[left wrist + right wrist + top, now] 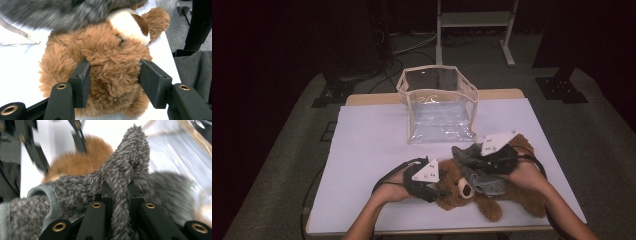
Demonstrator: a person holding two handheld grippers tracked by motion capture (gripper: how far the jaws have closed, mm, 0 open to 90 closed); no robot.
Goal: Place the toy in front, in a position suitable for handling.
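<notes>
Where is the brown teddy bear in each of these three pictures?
High view: the teddy bear lies on its back at the near edge of the table, between the two hands.
Left gripper view: it sits in the middle, its head clamped by the left tongs.
Right gripper view: it is a blurred brown patch at upper left.
Shared landmark: the grey fuzzy cloth draped over the bear.

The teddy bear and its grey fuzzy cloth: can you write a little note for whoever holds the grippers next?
Left gripper: jaws clamped on the teddy bear, which lies at the table's near edge.
Right gripper: shut on a fold of the grey cloth, which drapes over the bear.
Clear bag: stands open behind them, nothing visible inside.
Done: both things gripped.
Left: probably getting the cloth sorted on the bear; the bag may come next.
</notes>
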